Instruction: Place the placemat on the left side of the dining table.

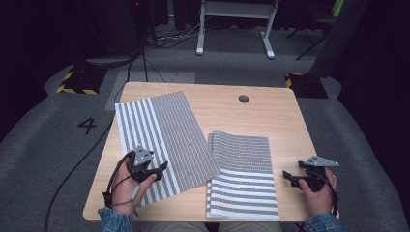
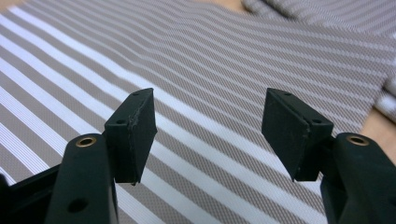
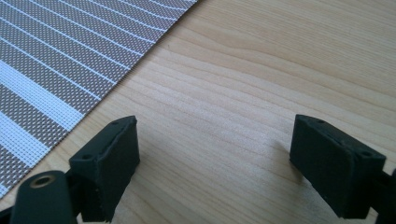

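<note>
Left gripper (image 1: 162,169) hovers over the near corner of the flat striped mat (image 1: 164,140), jaws spread wide, nothing between them. That mat lies just left of the folded mat (image 1: 244,181). Right gripper (image 1: 288,177), released too, waits right of the folded mat over the table (image 1: 270,111).

Striped mat (image 1: 164,142) lies flat on table (image 1: 270,116)

Beyond your tabletop (image 1: 270,121): white desk frame (image 1: 235,24), floor cables (image 1: 169,36), hazard-striped blocks (image 1: 80,79), a painted numeral 4 (image 1: 87,125).
</note>
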Demonstrator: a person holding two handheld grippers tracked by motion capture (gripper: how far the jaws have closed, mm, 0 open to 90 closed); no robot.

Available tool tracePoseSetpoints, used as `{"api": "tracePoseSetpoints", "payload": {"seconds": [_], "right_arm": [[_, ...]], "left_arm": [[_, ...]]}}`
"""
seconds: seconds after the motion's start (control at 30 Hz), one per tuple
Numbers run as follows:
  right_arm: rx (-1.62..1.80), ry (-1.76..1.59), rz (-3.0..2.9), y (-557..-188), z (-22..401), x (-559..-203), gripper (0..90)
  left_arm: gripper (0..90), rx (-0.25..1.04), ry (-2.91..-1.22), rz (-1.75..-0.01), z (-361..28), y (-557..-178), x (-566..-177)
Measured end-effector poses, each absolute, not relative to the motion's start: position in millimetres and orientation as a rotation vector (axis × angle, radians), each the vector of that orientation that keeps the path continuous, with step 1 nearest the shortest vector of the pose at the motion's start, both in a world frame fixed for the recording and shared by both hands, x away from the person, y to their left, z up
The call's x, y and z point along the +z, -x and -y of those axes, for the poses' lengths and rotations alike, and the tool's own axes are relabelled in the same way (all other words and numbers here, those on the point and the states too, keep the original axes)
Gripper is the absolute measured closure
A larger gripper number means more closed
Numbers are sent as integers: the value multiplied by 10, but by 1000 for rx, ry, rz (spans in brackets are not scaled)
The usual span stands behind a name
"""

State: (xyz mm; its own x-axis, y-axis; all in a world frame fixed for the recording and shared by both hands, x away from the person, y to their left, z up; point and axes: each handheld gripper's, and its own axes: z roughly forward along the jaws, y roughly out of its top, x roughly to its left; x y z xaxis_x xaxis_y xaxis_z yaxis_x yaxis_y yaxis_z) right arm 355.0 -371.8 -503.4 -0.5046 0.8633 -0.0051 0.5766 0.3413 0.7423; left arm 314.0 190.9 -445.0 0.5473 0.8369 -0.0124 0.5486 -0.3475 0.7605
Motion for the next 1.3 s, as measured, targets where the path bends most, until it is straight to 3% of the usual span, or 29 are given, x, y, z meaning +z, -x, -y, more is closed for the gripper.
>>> {"api": "tracePoseSetpoints", "payload": {"seconds": [0.33, 0.57, 0.73, 0.93, 1.07, 1.2, 1.3], "right_arm": [[972, -1264, -2212, -3550, 3718, -5035, 156], [975, -1260, -2217, -3555, 3721, -5037, 153], [976, -1259, -2219, -3560, 3717, -5037, 152], [976, -1258, -2219, -3560, 3717, -5037, 152], [975, -1258, -2219, -3560, 3717, -5037, 152], [976, -1258, -2219, -3560, 3717, -5037, 152], [976, -1258, -2219, -3560, 3717, -5037, 152]], "left_arm": [[318, 451, -2141, -1293, -1949, -2857, -4721], [285, 428, -2184, -1321, -1939, -2733, -4794], [239, 385, -2226, -1422, -1919, -2729, -4837], [257, 372, -2193, -1436, -1929, -2782, -4846], [313, 389, -2193, -1469, -1913, -2832, -4828], [471, 394, -2206, -1465, -1929, -2938, -4795], [730, 425, -2205, -1414, -1960, -2997, -4803]]}}
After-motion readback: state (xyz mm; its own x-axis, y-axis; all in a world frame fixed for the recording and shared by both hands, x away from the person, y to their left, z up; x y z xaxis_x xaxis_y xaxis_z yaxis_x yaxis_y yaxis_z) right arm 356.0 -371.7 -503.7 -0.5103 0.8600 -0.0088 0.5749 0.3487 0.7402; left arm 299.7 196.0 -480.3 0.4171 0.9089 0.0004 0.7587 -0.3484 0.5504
